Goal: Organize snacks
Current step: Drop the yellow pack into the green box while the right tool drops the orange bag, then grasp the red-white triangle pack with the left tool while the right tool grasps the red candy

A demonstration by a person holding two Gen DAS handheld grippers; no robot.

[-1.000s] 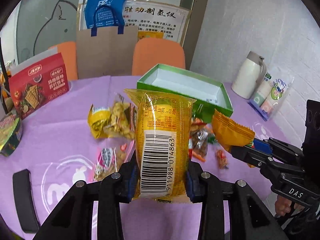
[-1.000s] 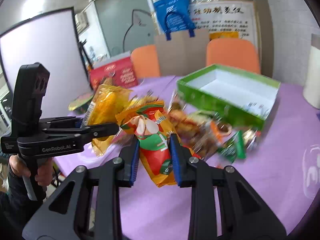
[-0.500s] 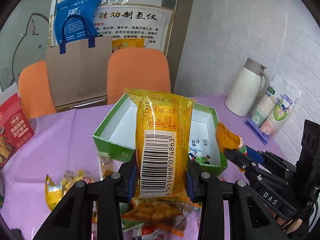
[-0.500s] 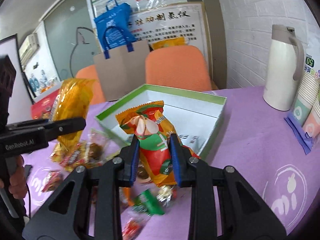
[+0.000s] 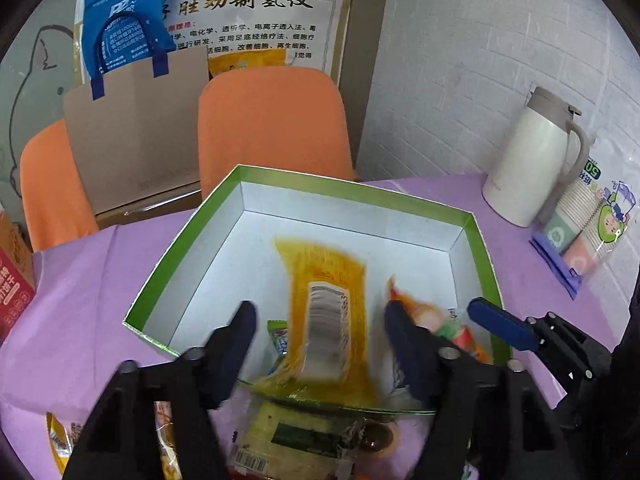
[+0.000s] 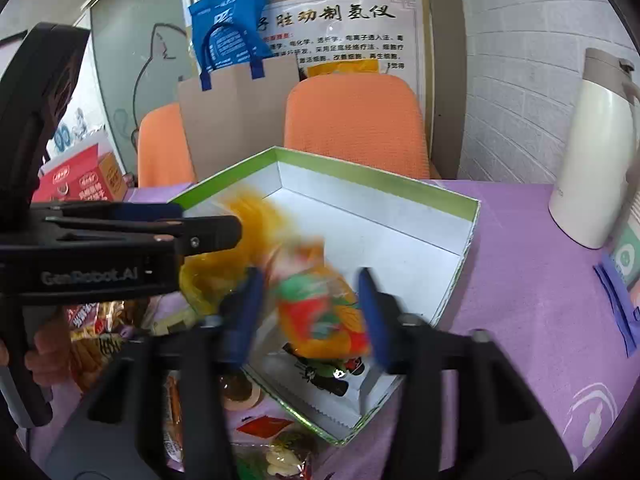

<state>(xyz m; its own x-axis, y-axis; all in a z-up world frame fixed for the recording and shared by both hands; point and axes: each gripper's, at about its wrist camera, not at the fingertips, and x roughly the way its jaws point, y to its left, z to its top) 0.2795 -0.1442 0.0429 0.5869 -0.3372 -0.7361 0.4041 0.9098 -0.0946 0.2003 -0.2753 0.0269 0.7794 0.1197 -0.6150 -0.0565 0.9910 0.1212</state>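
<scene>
1. Step: release. Left hand-held gripper (image 5: 316, 334) stands spread; blurred yellow barcoded snack packet (image 5: 326, 320) drops free into the green-rimmed white cardboard box (image 5: 180, 240).
2. Right hand-held gripper (image 6: 310, 312) likewise agape; orange-green snack pouch (image 6: 320, 312) falls inside.
3. Next: fetch loose snacks from the purple worktop (image 6: 520, 280).

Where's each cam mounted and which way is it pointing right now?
Left wrist: on the left gripper, facing down into the green box, where the yellow packet is blurred between its open fingers; the right gripper shows at right.
Right wrist: on the right gripper, facing the box and orange packet; the left gripper and a hand show at left.
Shared: box, both packets, orange chair, flask.
</scene>
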